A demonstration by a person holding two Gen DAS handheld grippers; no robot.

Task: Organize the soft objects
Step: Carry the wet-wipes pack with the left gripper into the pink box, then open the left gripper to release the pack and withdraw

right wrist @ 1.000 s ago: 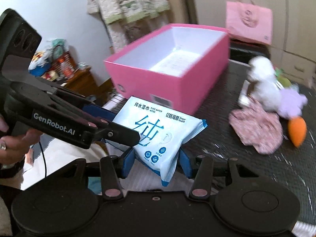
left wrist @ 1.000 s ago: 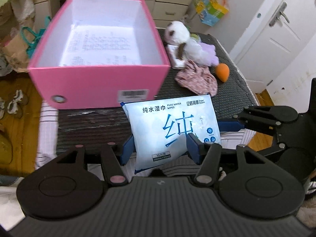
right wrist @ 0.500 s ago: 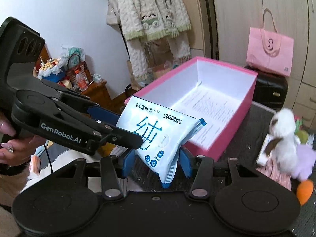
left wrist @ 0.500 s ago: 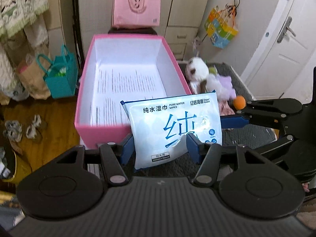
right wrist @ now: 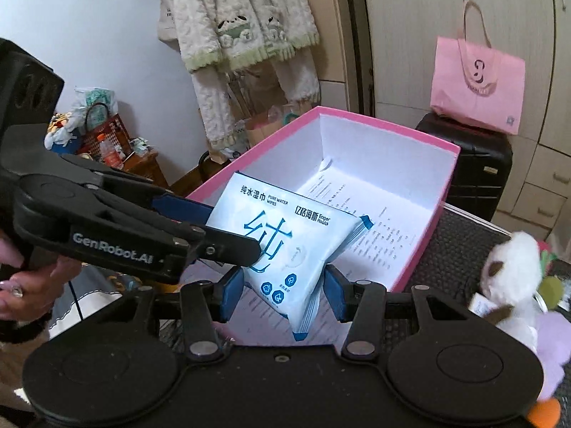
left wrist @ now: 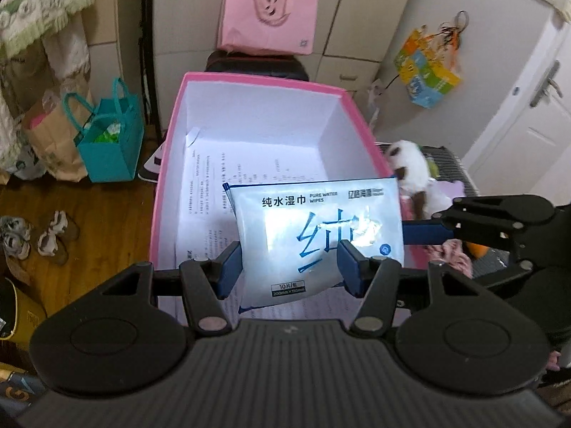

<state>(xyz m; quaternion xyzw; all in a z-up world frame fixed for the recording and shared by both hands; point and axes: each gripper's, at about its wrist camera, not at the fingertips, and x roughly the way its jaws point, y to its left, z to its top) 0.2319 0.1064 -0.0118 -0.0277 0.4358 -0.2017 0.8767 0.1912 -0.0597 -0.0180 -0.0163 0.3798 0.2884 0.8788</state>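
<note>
A pink box, open-topped and white inside, is seen on a dark textured table, with a printed sheet laid across its floor. A pink tote bag is set on a dark suitcase behind the box. At the far edge of the table a white plush toy is seen among other soft things. A pack of wet wipes is held tilted in the air above the near end of the box, over the printed sheet. It is pinched on both sides by the left gripper, whose blue pads are pressed against its lower part, and one corner is likewise clamped between the pads of the right gripper. A hand is seen on the left gripper's handle.
</note>
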